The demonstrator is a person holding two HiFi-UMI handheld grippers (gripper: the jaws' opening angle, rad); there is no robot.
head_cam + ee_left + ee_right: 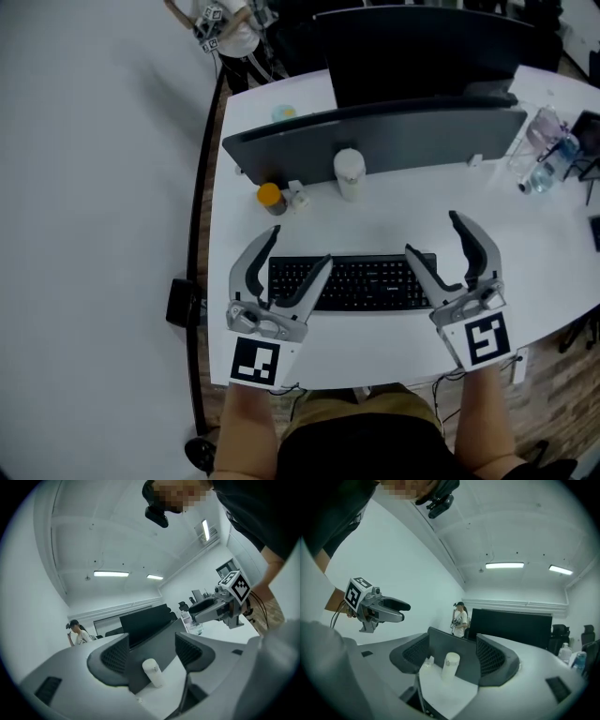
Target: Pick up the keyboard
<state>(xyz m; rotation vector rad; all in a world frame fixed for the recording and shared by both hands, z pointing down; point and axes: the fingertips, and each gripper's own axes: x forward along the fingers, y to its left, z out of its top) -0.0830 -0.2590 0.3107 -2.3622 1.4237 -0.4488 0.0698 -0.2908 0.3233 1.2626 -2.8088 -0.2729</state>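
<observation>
A black keyboard (366,282) lies across the white desk (375,342) near its front edge in the head view. My left gripper (299,247) stands open at the keyboard's left end, one finger outside that end and the other over the keys. Open as well, my right gripper (432,234) straddles the right end in the same way. Nothing sits between the pads in the left gripper view (152,656) or the right gripper view (452,656). A dark edge of the keyboard (417,700) shows low in the right gripper view.
Behind the keyboard stand a white bottle (349,173), an orange-capped item (270,197) and a grey divider panel (394,141) with a dark monitor (422,47) beyond. Water bottles (548,150) stand at the far right. A person (230,23) is at the far left.
</observation>
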